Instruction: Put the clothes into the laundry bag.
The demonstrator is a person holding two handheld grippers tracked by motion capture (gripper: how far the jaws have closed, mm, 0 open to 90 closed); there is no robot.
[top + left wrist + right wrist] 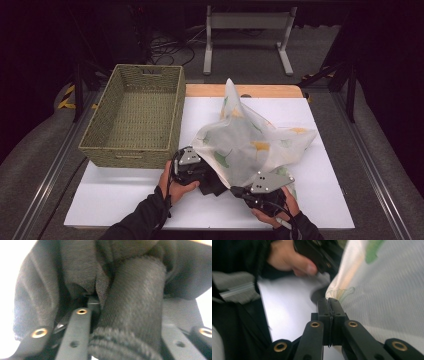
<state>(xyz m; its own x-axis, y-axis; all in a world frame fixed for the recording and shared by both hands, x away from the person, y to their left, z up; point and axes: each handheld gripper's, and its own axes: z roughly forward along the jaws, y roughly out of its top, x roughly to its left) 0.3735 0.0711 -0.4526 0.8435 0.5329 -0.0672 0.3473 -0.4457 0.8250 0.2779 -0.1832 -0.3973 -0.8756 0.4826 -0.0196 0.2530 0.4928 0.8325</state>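
A white mesh bag (250,145) printed with green and yellow leaves lies bunched on the white table top (125,195), one corner standing up. My right gripper (236,190) is at its near edge, and the right gripper view shows the jaws (329,302) shut on the bag's hem (387,290). My left gripper (207,181) is at the bag's left side, against a black garment (214,186) under the lifted edge. In the left gripper view a thick roll of black knit cloth (135,302) with a ribbed cuff fills the gap between the jaws, which press on it.
A woven green basket (135,115) stands on the table's left half, close behind the left hand. Beyond the table's wooden far edge (210,90) is a grey metal stand (247,30) on the floor. The person's left hand (292,260) is visible in the right gripper view.
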